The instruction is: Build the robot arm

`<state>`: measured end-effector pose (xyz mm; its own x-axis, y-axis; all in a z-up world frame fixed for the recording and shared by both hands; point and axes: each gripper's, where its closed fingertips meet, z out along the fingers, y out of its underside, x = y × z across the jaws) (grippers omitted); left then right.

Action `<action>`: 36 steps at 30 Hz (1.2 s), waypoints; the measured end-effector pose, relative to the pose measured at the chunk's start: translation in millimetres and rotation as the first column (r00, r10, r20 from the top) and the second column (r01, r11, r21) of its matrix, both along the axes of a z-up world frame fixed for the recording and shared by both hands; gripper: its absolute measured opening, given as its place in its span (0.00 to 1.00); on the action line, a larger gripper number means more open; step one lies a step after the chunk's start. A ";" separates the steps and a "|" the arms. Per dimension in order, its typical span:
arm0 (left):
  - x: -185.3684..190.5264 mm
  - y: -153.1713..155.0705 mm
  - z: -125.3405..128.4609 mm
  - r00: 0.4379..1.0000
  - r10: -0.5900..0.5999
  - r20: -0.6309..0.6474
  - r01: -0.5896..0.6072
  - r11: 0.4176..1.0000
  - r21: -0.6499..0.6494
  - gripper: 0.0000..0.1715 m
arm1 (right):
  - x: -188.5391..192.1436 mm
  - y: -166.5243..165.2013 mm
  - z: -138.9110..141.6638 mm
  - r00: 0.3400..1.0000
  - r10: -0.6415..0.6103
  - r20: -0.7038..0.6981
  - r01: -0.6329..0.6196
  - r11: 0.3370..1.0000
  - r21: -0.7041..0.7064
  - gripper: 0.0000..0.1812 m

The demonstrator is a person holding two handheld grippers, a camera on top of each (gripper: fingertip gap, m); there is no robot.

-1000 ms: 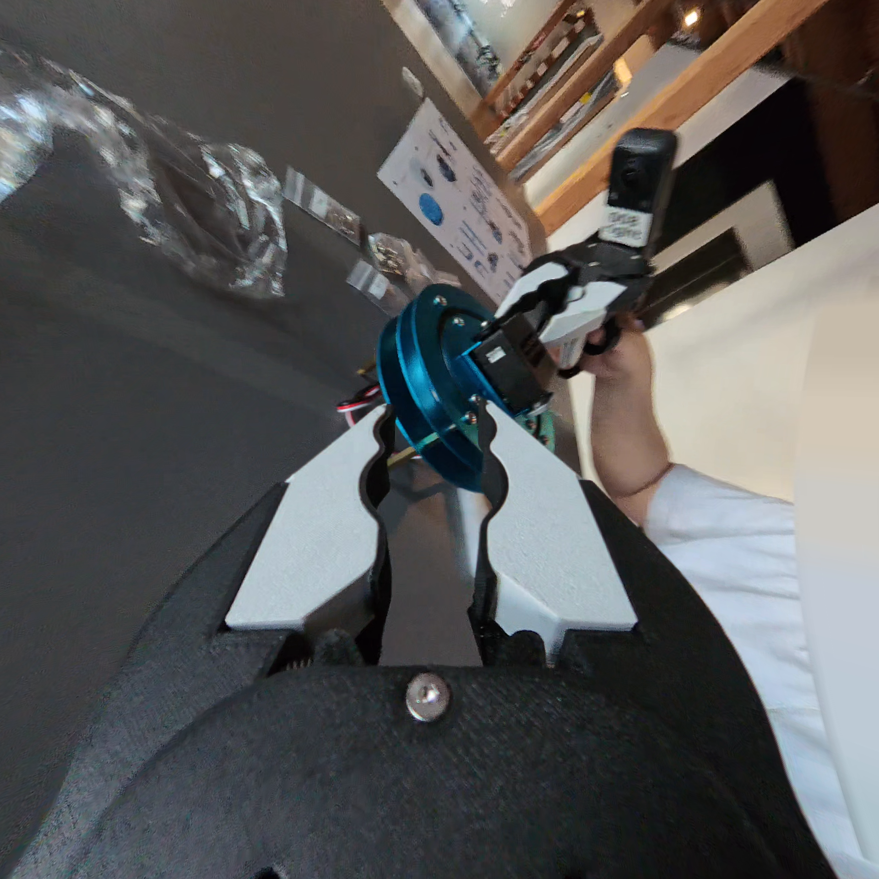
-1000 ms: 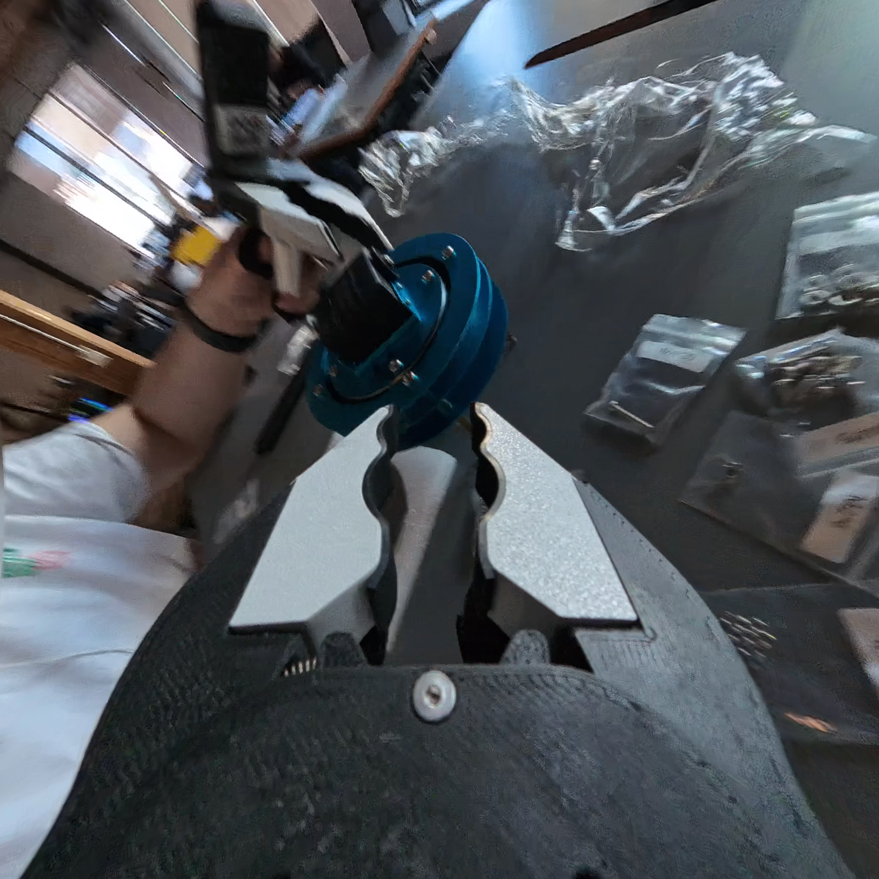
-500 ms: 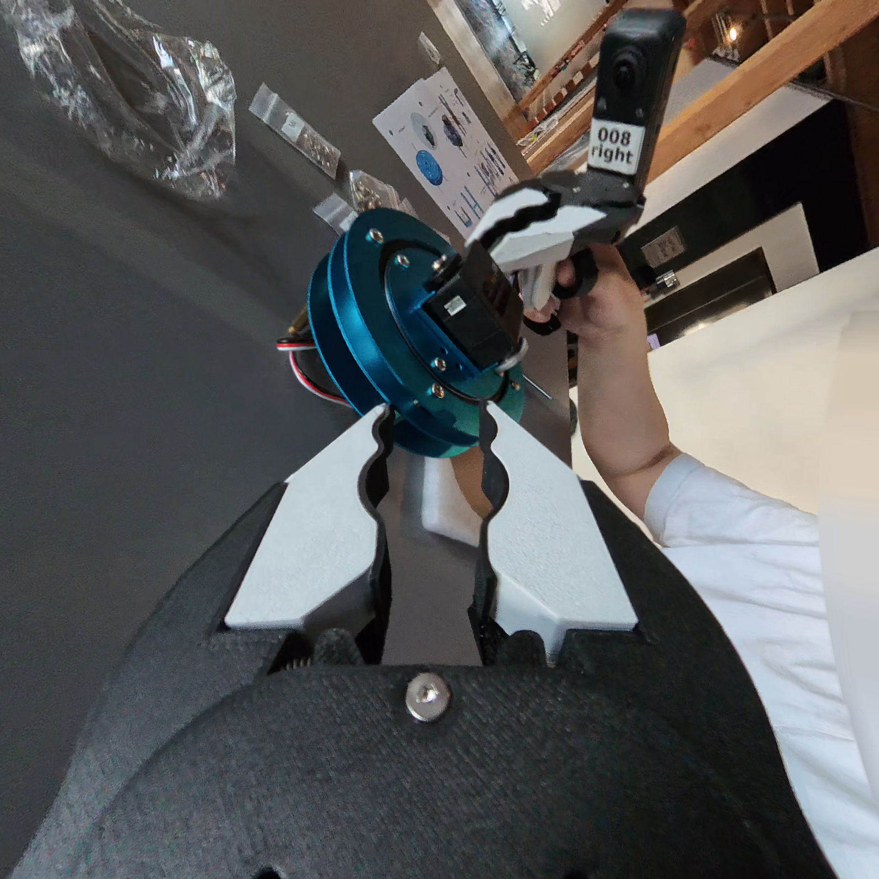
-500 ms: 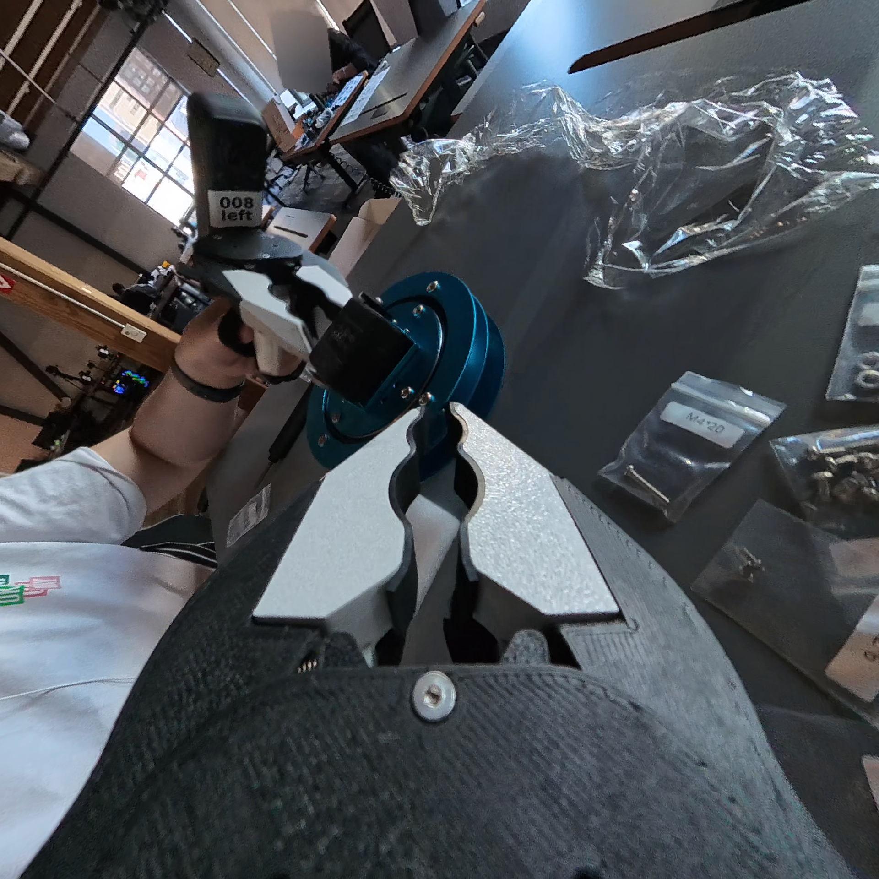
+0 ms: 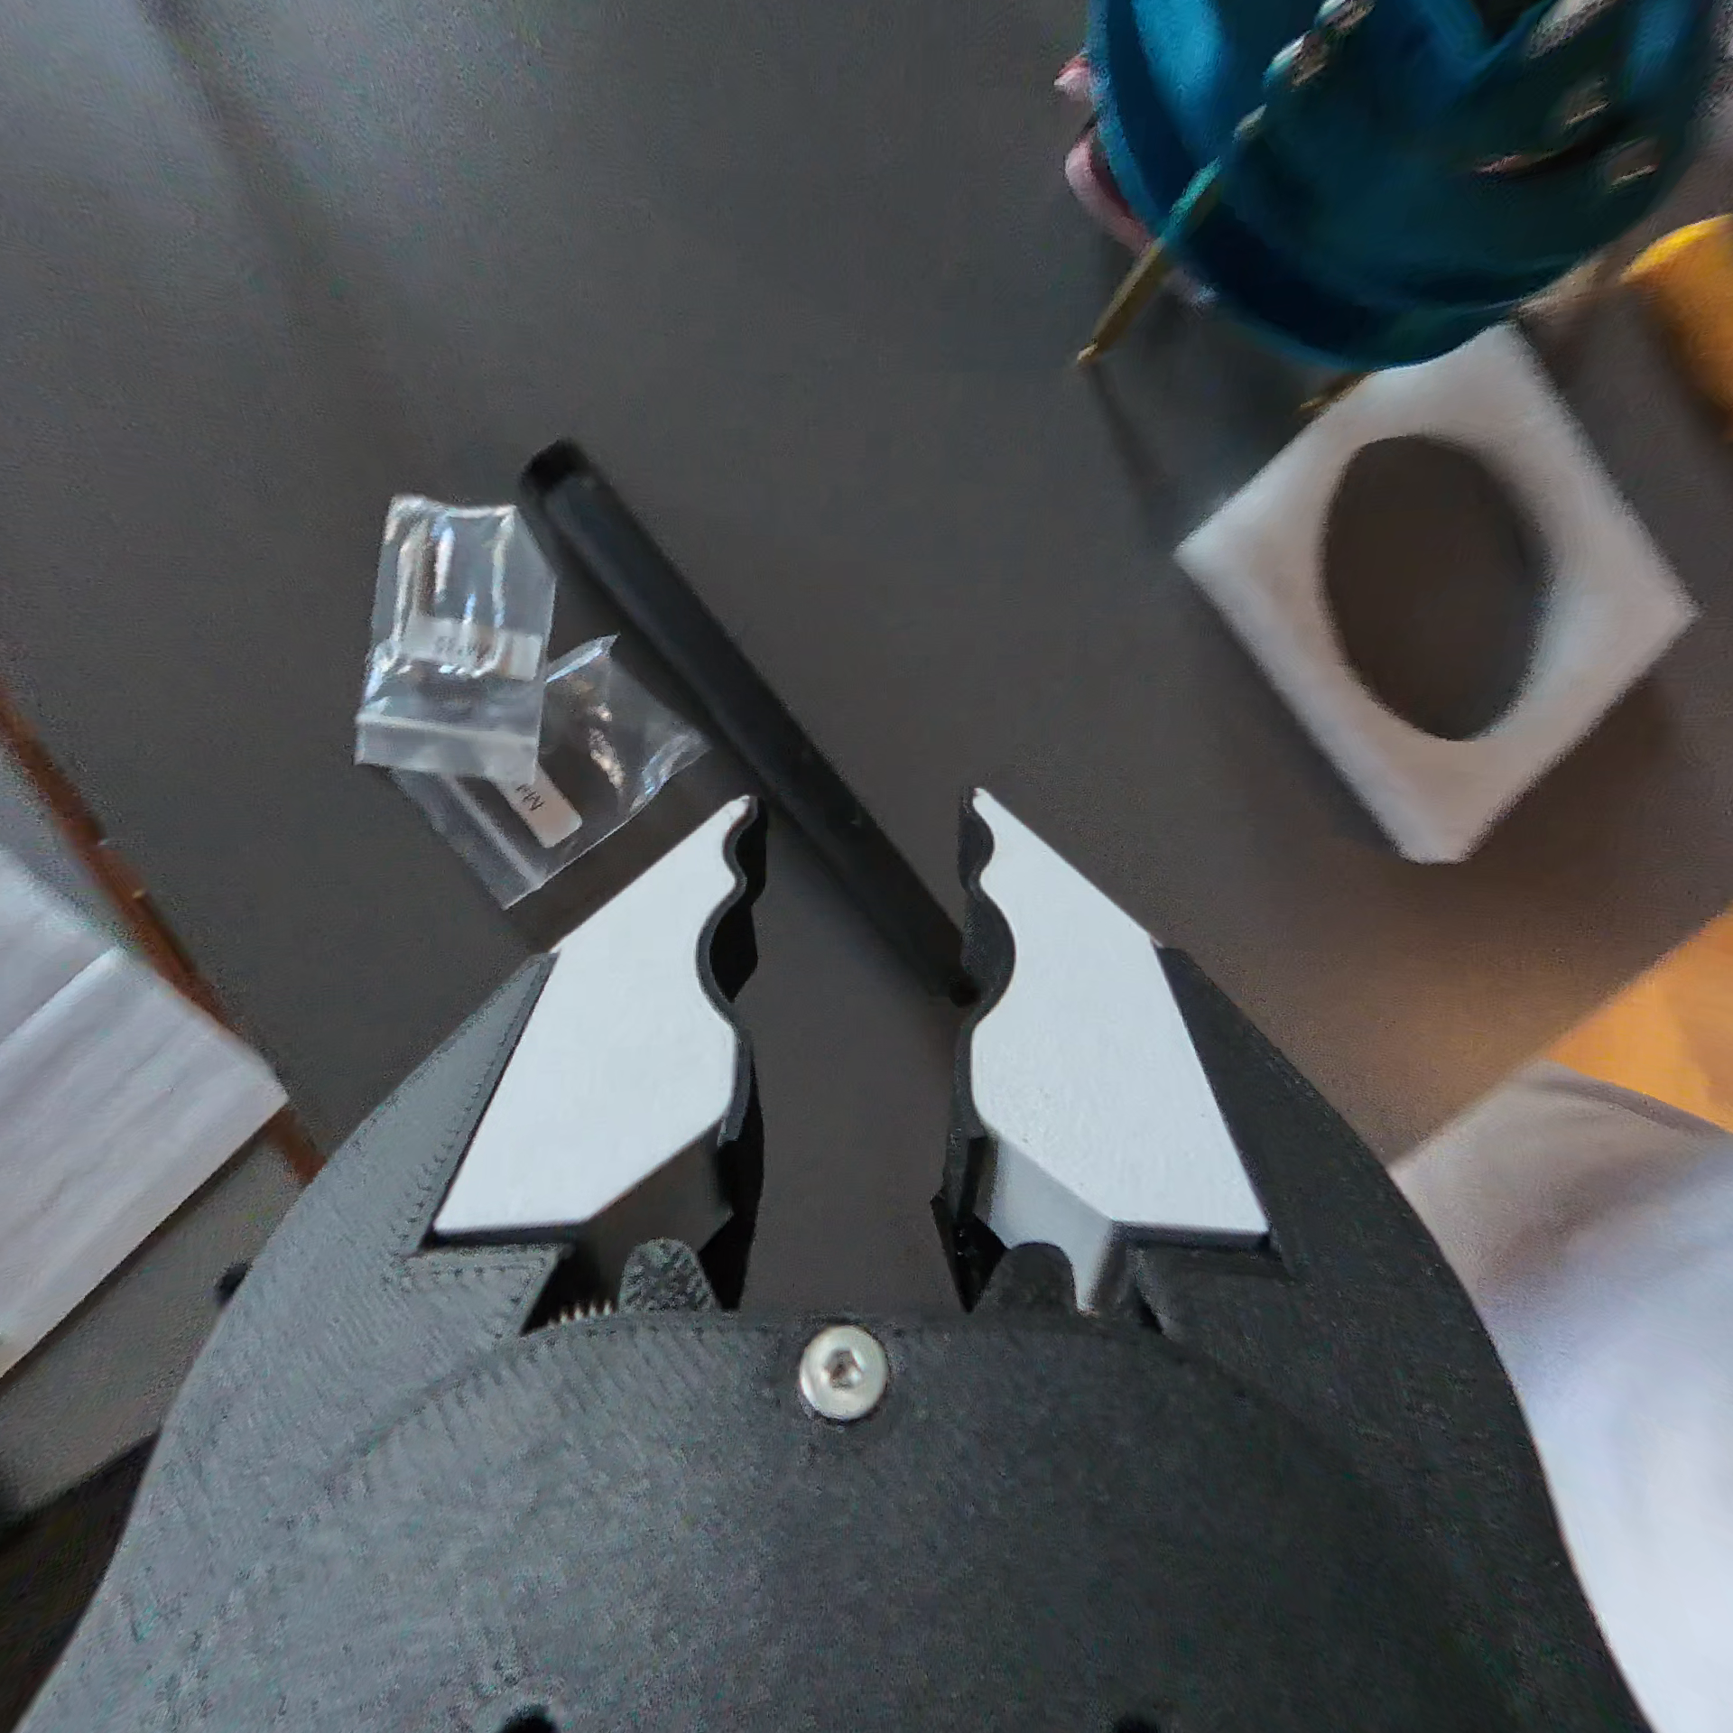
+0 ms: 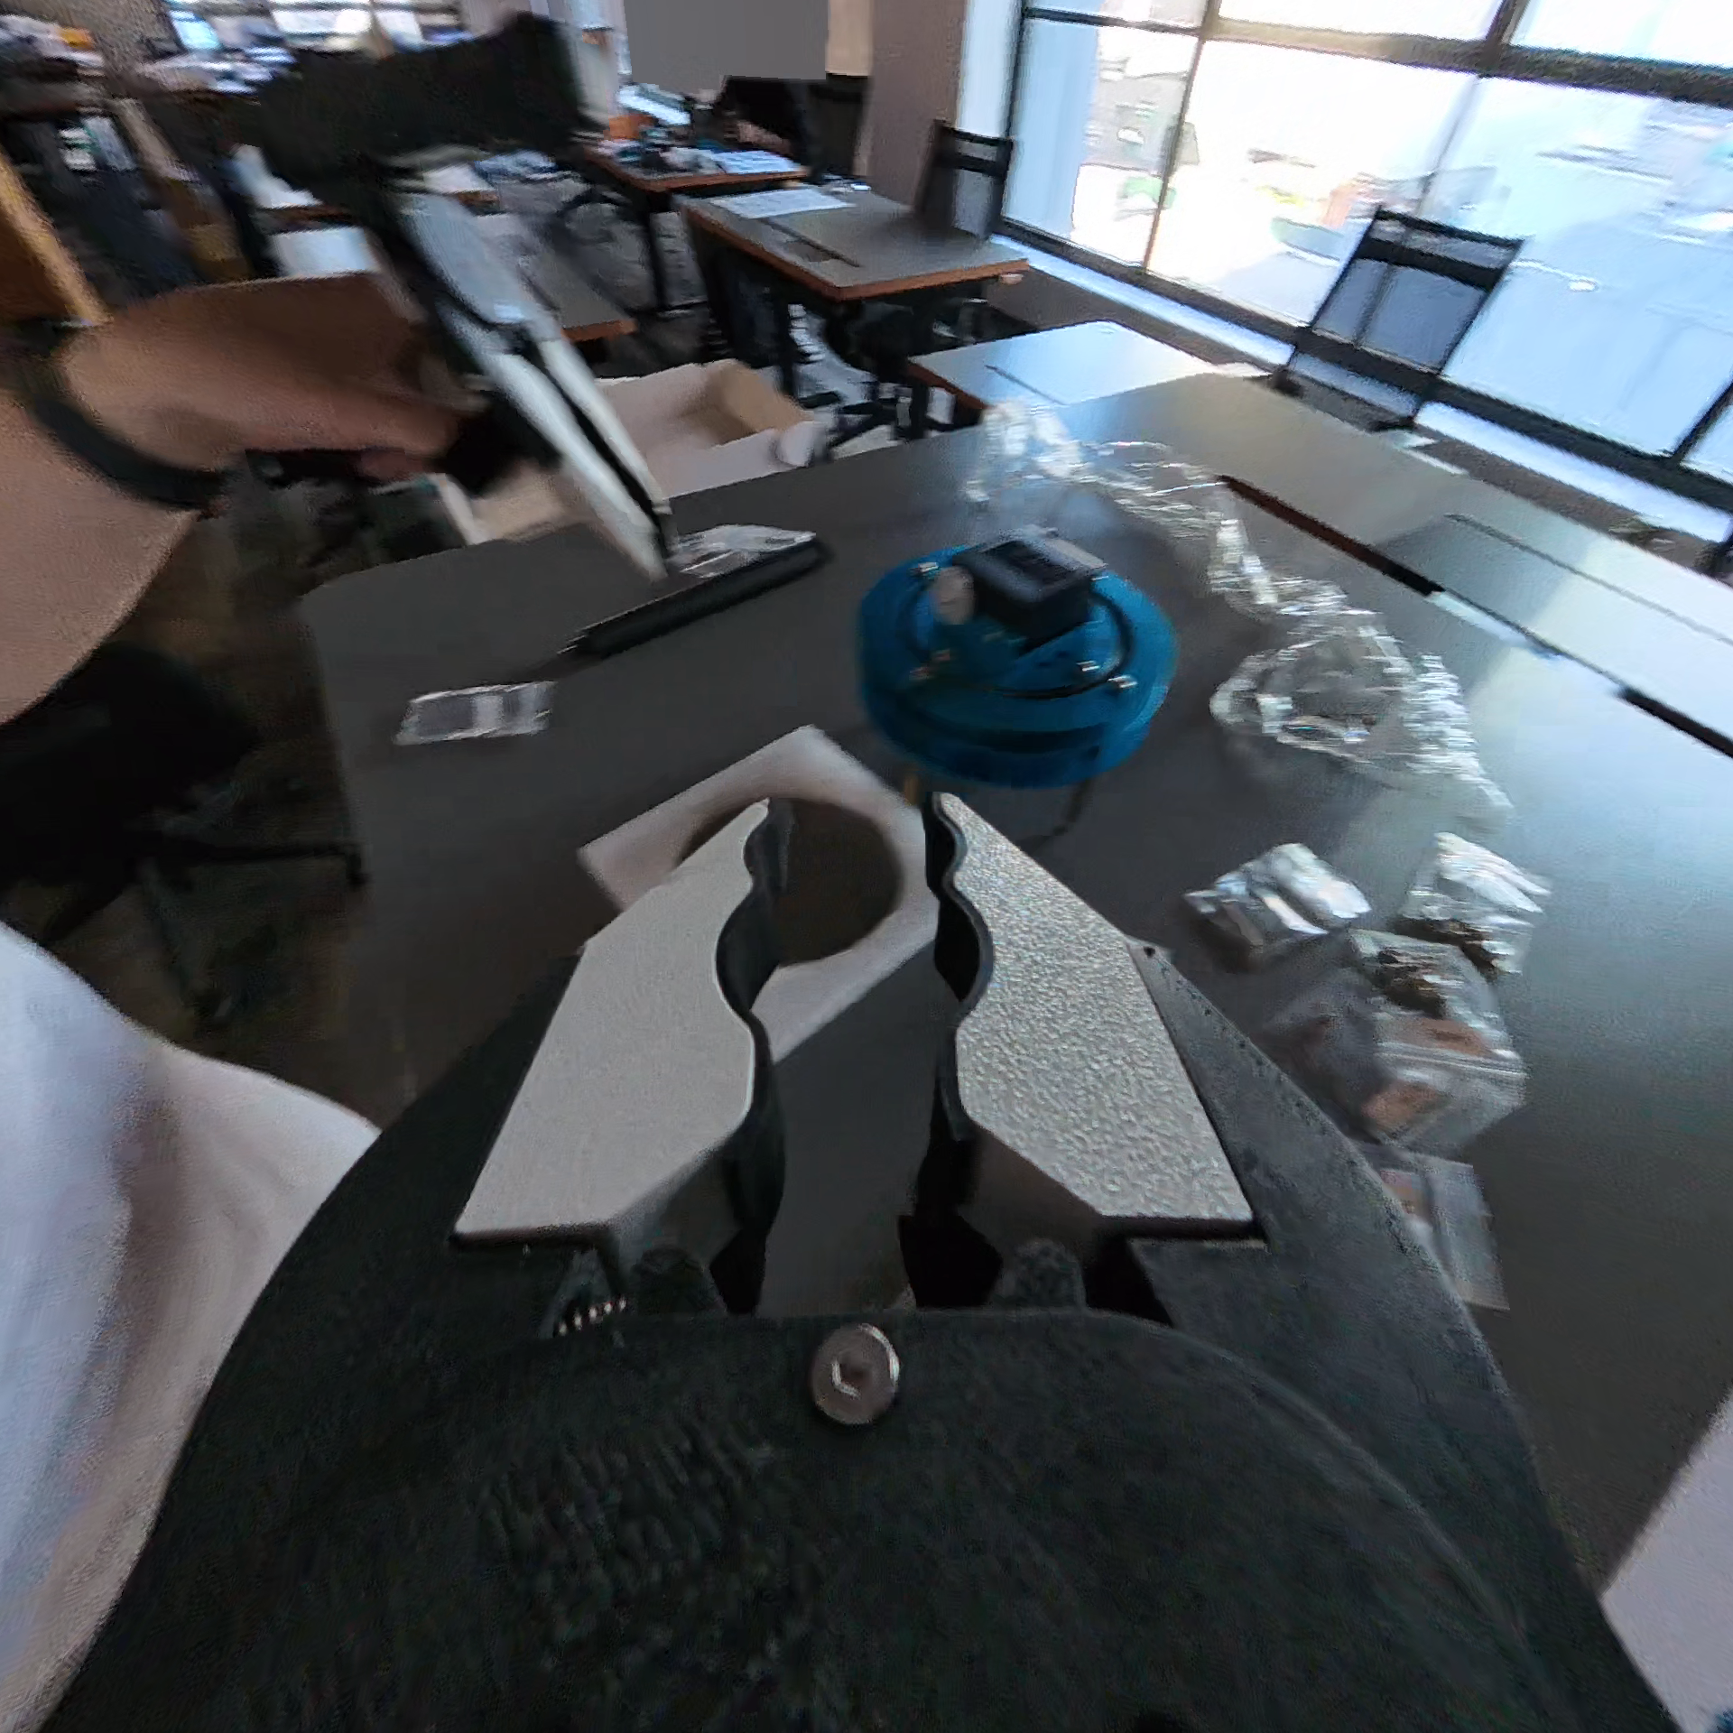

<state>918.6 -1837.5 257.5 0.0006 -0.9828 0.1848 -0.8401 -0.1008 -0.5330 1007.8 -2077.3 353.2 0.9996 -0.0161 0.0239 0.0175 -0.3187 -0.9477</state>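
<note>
A blue disc assembly (image 6: 1013, 675) with a black box on top stands on the dark table, just beyond my right gripper (image 6: 853, 805), which is open and empty. It shows blurred at the top right of the left wrist view (image 5: 1360, 169). A white foam block with a round hole (image 6: 656, 844) lies under the right fingertips and also shows in the left wrist view (image 5: 1594, 600). My left gripper (image 5: 861, 797) is open and empty, pointing down at a black rod-shaped tool (image 5: 675, 619). In the right wrist view the left gripper (image 6: 647, 544) hangs over that tool (image 6: 703, 600).
Small clear bags (image 5: 450, 647) lie left of the tool. Crumpled clear wrap (image 6: 1313, 647) and bags of screws (image 6: 1275, 900) lie right of the assembly. The table's edge (image 5: 141, 919) runs close at the left. A white sleeve (image 6: 113, 1172) is near. The tips of one gripper are about 30 cm away from the tips of the other.
Both grippers were closed around the blue assembly in the air. Now both are open, the assembly is down on the table by the foam block, and the left gripper has swung to the black tool.
</note>
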 end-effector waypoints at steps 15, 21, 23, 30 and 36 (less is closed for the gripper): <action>-13.8 -5.3 -33.6 0.952 0.050 -0.302 0.029 0.968 0.250 0.10 | -49.3 -77.5 -35.8 0.990 0.136 -0.021 -0.136 0.990 -0.024 0.17; -23.0 -2.8 -27.3 0.892 -0.154 -0.426 0.351 0.829 0.436 0.09 | -59.6 -75.6 -56.6 0.978 0.168 -0.121 -0.168 0.986 0.011 0.17; -25.6 -4.9 -20.3 0.858 -0.207 -0.470 0.434 0.782 0.448 0.09 | -64.9 -64.3 -60.6 0.976 0.190 -0.105 -0.190 0.982 0.006 0.17; -35.2 -32.1 2.5 0.672 -0.490 -0.554 0.709 0.641 0.294 0.09 | -96.5 32.0 -42.7 0.907 0.316 0.279 -0.336 0.941 0.028 0.29; -41.8 -22.1 3.1 0.503 -0.636 -0.585 0.862 0.416 0.289 0.09 | -99.3 145.1 -71.0 0.653 0.364 0.664 -0.307 0.929 -0.207 0.34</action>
